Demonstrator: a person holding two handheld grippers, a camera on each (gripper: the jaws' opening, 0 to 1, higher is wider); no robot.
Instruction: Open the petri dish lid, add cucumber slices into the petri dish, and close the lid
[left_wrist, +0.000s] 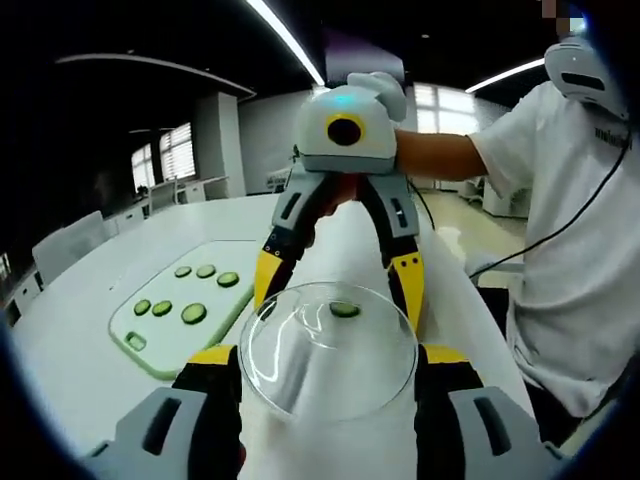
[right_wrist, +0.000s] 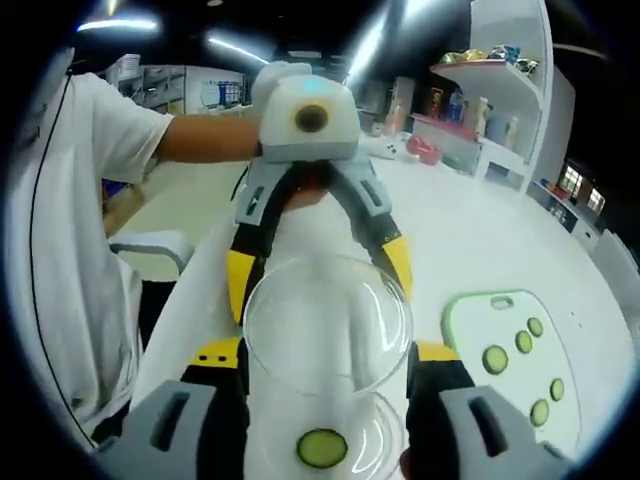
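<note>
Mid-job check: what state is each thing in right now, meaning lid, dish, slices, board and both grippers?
Clear round petri dish lid: appears lifted and tilted, between both grippers' jaws.
Clear petri dish base: uncovered, one cucumber slice lying inside.
Pale green cutting board: flat on the table, six loose slices on it.
Left gripper: jaws flank the lid; grip unclear.
Right gripper: jaws flank the glass; grip unclear.
</note>
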